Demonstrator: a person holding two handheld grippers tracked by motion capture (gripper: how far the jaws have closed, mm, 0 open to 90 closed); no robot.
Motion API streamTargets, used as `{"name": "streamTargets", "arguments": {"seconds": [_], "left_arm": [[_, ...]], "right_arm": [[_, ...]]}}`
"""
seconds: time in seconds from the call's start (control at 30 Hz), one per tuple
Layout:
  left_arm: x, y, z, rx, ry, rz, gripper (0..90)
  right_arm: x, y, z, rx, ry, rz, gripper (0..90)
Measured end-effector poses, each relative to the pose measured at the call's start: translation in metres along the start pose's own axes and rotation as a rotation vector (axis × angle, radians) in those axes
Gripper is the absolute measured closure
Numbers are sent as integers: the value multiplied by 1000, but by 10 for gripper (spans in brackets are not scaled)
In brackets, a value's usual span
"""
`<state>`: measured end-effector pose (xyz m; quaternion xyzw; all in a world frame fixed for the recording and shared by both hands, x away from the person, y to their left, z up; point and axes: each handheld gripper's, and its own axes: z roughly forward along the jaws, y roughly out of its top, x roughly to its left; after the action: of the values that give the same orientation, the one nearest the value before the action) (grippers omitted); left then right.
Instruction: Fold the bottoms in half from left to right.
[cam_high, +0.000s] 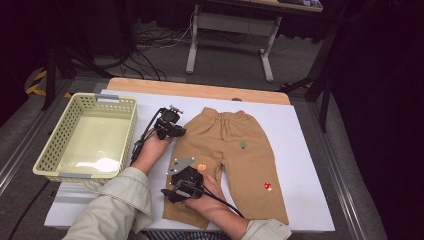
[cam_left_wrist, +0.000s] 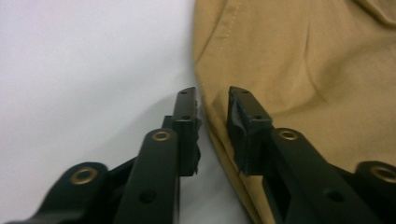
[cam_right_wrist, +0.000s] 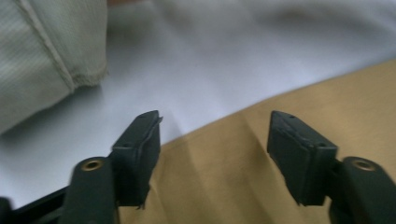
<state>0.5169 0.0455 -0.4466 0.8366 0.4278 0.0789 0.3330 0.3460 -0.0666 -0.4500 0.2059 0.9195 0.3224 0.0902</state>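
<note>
In the high view, one pair of tan trousers (cam_high: 235, 160) lies flat on the white table (cam_high: 310, 150), waistband at the far end and two legs running toward the near edge. Three small patches sit on the cloth: a green tree (cam_high: 243, 145), an orange one (cam_high: 202, 167) and a red mushroom (cam_high: 268, 186). One pale green basket (cam_high: 50, 150) stands at the left, apart from the trousers. The left gripper (cam_high: 175, 131) is at the trousers' left edge near the waistband; the right gripper (cam_high: 170, 192) is lower down, over the left leg.

In the left gripper view, the two jaws straddle the trousers' (cam_left_wrist: 303, 70) side edge with a narrow gap between them; one jaw is over the table (cam_left_wrist: 84, 70), the other over the cloth. Whether the pads pinch the fabric I cannot tell.

In the right gripper view, the jaws stand well apart above the leg's edge (cam_right_wrist: 280, 121), gripping nothing. A pale sleeve (cam_right_wrist: 42, 56) shows at the far left.
</note>
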Motion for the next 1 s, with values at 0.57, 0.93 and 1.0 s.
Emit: {"name": "streamTargets", "arguments": {"seconds": [0.57,0.93,1.0], "left_arm": [[-5,2,-2,11,26,22,873],[-7,8,-31,-61,71,23,873],[-7,9,-36,-77,76,10,873]], "right_arm": [[0,-1,2,6,-22,25,896],[-4,10,-29,-98,10,65,900],[-5,12,-35,-118,15,67,900]]}}
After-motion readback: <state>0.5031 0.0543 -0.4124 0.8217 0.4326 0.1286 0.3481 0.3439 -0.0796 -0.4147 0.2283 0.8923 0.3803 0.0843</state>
